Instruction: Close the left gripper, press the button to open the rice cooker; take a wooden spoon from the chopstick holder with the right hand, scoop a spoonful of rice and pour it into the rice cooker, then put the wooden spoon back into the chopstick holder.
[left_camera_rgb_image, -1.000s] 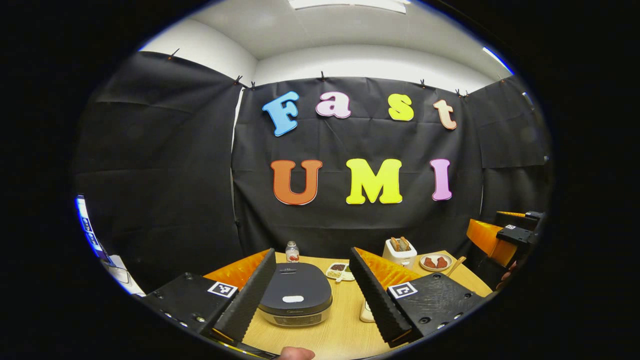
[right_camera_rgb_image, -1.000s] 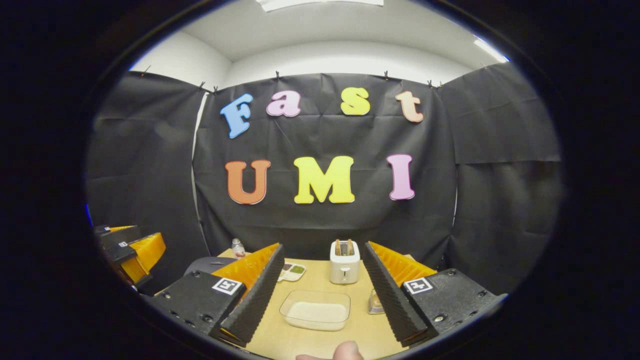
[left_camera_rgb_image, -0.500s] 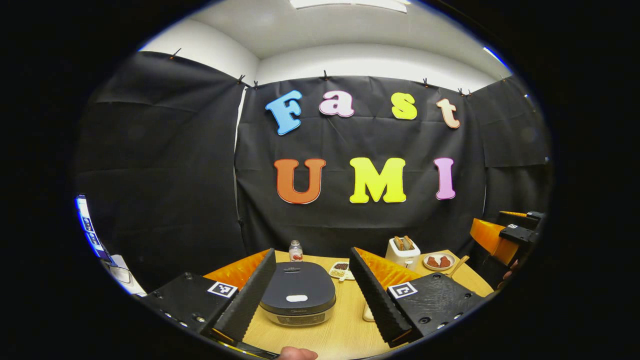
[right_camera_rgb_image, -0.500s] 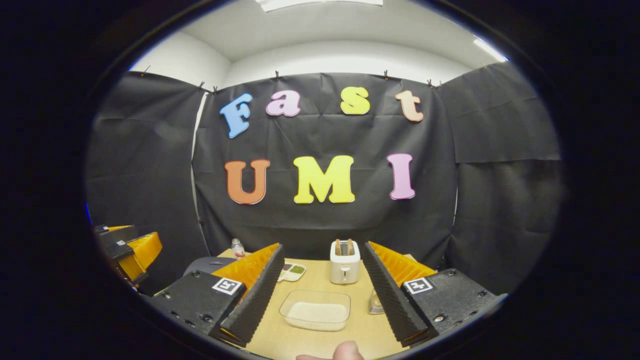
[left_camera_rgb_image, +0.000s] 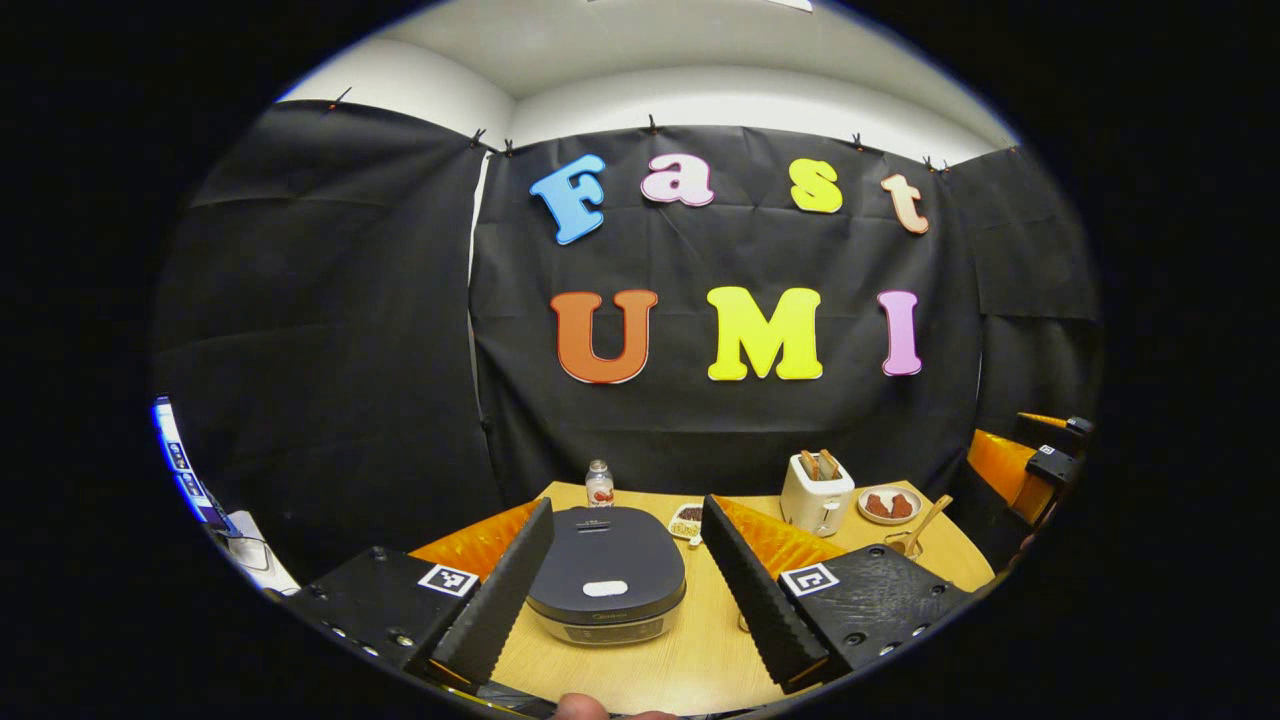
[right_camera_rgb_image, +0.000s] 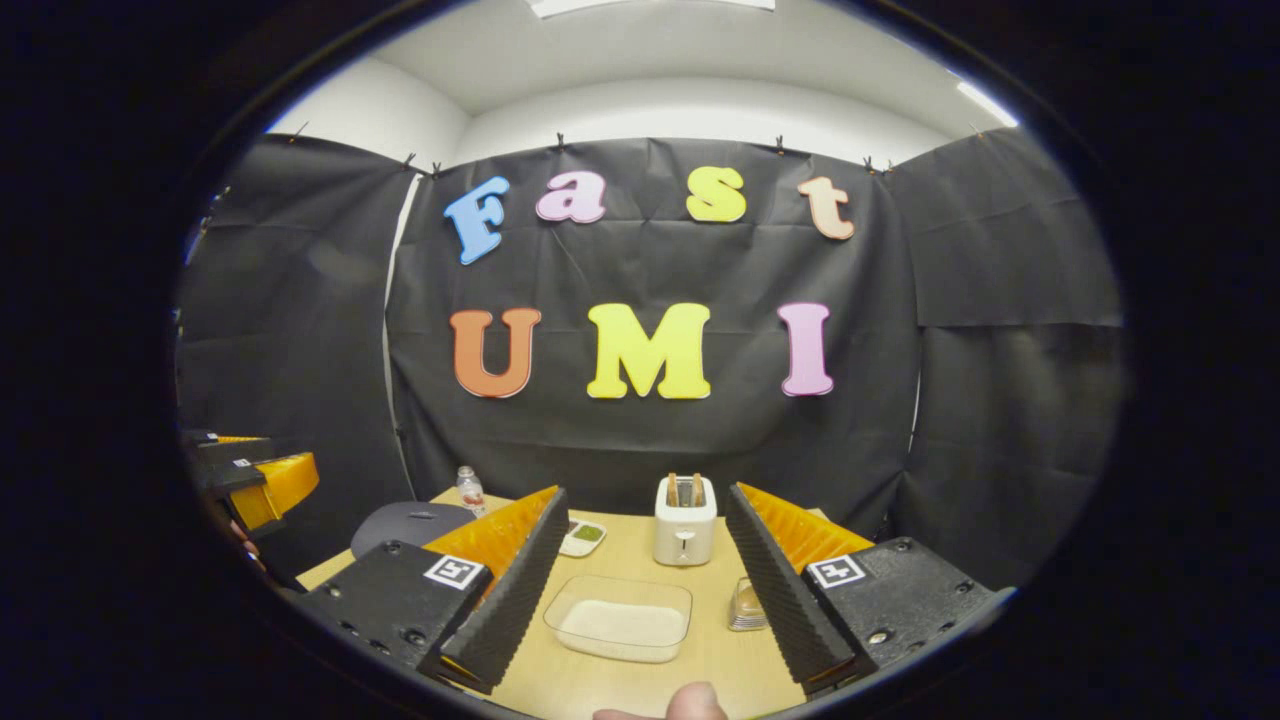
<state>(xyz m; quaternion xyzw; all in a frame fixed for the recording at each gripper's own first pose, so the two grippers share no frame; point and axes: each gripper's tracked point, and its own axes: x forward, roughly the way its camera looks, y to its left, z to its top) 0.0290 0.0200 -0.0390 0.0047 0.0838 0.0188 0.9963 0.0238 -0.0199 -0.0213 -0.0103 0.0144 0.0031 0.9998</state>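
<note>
The dark rice cooker (left_camera_rgb_image: 605, 575) sits on the wooden table (left_camera_rgb_image: 690, 650) with its lid down and a white button (left_camera_rgb_image: 605, 588) at the front. My left gripper (left_camera_rgb_image: 627, 508) hovers open above and short of it, a finger on each side. A wooden spoon (left_camera_rgb_image: 926, 520) leans out of a holder (left_camera_rgb_image: 893, 545) at the right. A clear tray of white rice (right_camera_rgb_image: 620, 620) lies between the open fingers of my right gripper (right_camera_rgb_image: 645, 495). The right gripper (left_camera_rgb_image: 1040, 465) also shows at the far right of the left gripper view.
A white toaster (right_camera_rgb_image: 683, 520) with bread stands at the back. Beside it are a plate of brown food (left_camera_rgb_image: 888, 505), a small sectioned dish (left_camera_rgb_image: 687, 520) and a bottle (left_camera_rgb_image: 599, 484). A small ribbed object (right_camera_rgb_image: 745, 605) sits by my right finger. A screen (left_camera_rgb_image: 175, 460) glows far left.
The left gripper has moved forward and tipped down, so the rice cooker looks nearer and larger. The right gripper has barely shifted. Both stay open.
</note>
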